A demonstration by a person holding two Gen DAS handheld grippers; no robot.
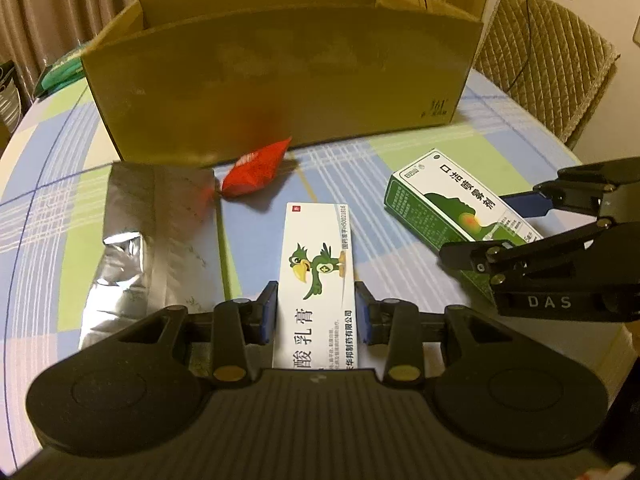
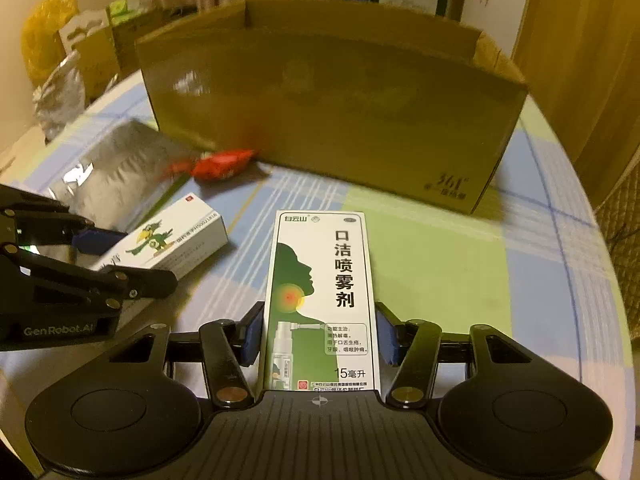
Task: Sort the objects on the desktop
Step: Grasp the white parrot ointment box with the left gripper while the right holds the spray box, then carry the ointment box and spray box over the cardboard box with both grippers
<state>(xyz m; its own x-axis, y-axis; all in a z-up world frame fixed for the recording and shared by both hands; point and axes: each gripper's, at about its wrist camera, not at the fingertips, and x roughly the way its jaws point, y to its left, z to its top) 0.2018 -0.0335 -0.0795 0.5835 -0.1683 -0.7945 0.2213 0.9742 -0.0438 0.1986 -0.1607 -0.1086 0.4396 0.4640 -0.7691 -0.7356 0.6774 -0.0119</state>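
Fingers of the left gripper [image 1: 316, 312] were clamped on the sides of a white ointment box [image 1: 316, 276] with a green bird on it, its far end pointing toward the cardboard box [image 1: 280, 80]. Those of the right gripper [image 2: 320, 332] pinched a green-and-white spray box [image 2: 320, 300] in the same way. Both small boxes sat over the checked tablecloth [image 2: 440, 264], side by side. A red wrapper [image 1: 256, 172] and a silver foil bag [image 1: 156, 232] lay near the cardboard box's front wall.

A tall brown cardboard box [image 1: 280, 80] walls off the far bench [image 2: 440, 272]; a red crinkled packet [image 1: 256, 172] and silver foil pouch [image 1: 156, 236] crowd its left front, while the checked cloth to the right lies bare.
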